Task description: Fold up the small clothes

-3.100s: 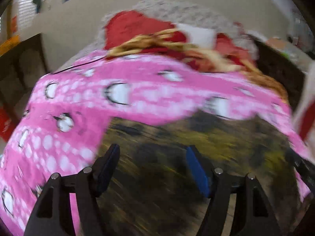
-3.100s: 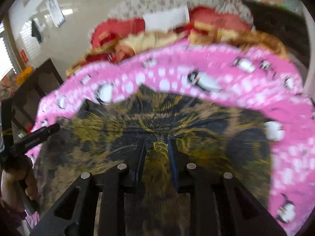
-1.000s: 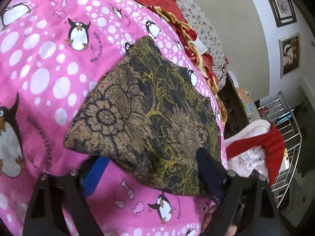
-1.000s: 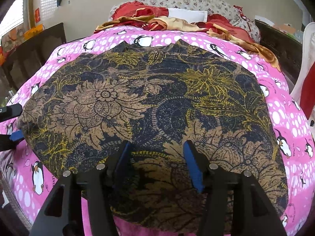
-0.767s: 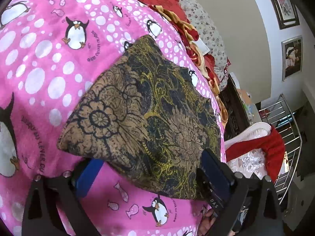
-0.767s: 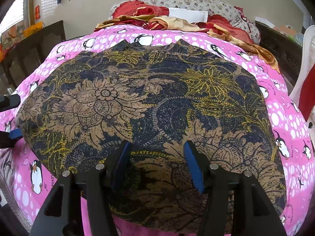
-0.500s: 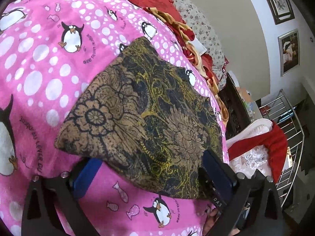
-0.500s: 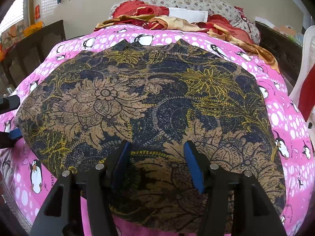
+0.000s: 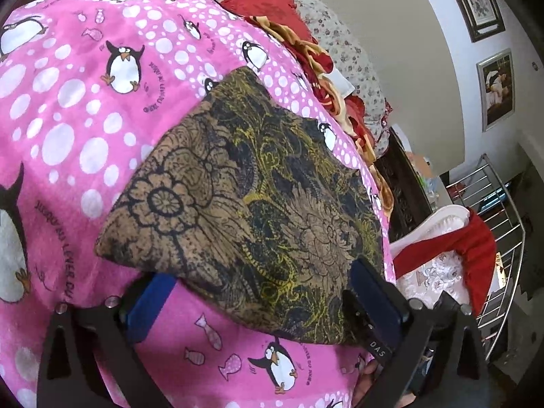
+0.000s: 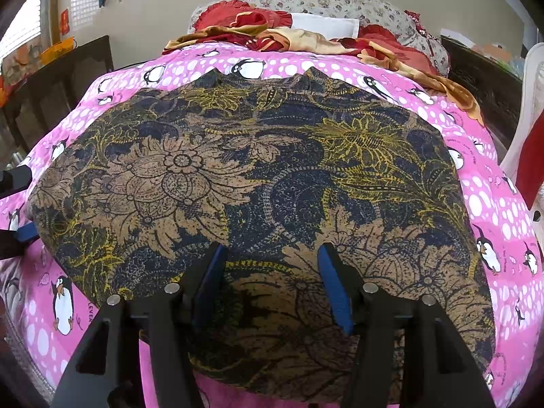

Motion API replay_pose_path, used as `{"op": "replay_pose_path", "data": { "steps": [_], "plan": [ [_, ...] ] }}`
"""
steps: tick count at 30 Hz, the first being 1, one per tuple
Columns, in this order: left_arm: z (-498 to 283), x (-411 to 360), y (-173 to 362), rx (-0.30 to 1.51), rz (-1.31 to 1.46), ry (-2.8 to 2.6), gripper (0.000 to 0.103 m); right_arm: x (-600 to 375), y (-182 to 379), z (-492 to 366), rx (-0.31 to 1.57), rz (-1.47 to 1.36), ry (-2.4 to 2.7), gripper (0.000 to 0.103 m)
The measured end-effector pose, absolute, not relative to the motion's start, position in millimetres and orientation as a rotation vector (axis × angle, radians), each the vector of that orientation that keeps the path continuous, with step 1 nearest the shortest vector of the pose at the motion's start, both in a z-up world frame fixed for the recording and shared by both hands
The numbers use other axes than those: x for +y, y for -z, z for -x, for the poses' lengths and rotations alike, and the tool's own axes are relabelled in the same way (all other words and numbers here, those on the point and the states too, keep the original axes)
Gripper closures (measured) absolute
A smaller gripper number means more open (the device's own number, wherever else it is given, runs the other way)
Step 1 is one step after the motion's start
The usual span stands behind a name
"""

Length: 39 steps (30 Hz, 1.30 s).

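Observation:
A dark blue garment with tan and yellow flower print (image 10: 258, 183) lies spread flat on a pink penguin blanket (image 10: 482, 204). My right gripper (image 10: 272, 272) is open just above the garment's near edge, holding nothing. In the left wrist view the same garment (image 9: 244, 204) lies ahead, and my left gripper (image 9: 258, 302) is open at its near left corner, fingers wide apart, one blue pad (image 9: 149, 302) partly under the cloth edge. The left gripper's tip also shows at the right wrist view's left edge (image 10: 17, 210).
Red and tan bedding (image 10: 272, 34) and a floral pillow (image 10: 326, 0) are heaped at the bed's far end. A white chair with red cloth (image 9: 452, 244) and a metal rack (image 9: 503, 231) stand to the right. Dark furniture (image 10: 61, 78) is at left.
The right gripper has let go of the garment, which now lies flat. Over the last second both grippers have stayed open and almost still.

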<state>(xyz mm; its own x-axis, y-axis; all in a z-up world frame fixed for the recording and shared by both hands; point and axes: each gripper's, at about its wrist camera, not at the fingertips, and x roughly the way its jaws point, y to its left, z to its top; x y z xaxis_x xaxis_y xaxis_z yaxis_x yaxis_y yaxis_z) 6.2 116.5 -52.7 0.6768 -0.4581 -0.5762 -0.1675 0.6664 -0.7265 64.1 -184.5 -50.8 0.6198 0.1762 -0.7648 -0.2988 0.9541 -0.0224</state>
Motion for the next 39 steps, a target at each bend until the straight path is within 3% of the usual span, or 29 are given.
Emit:
{"op": "replay_pose_path", "data": {
  "steps": [19,26,32,39],
  "plan": [
    [12,144,56,0.672,1.019,0.376,0.001,-186,51,-64,0.858,0.15,-0.275,0.055],
    [-3,149,55,0.738,1.103,0.324,0.001,-187,51,-64,0.858,0.148,-0.276,0.054],
    [-2,123,53,0.947,0.985,0.205,0.004,-186,50,-64,0.857,0.143,-0.28,0.054],
    [-23,138,54,0.817,1.011,0.147,0.003,-186,50,-63,0.856,0.142,-0.28,0.053]
  ]
}}
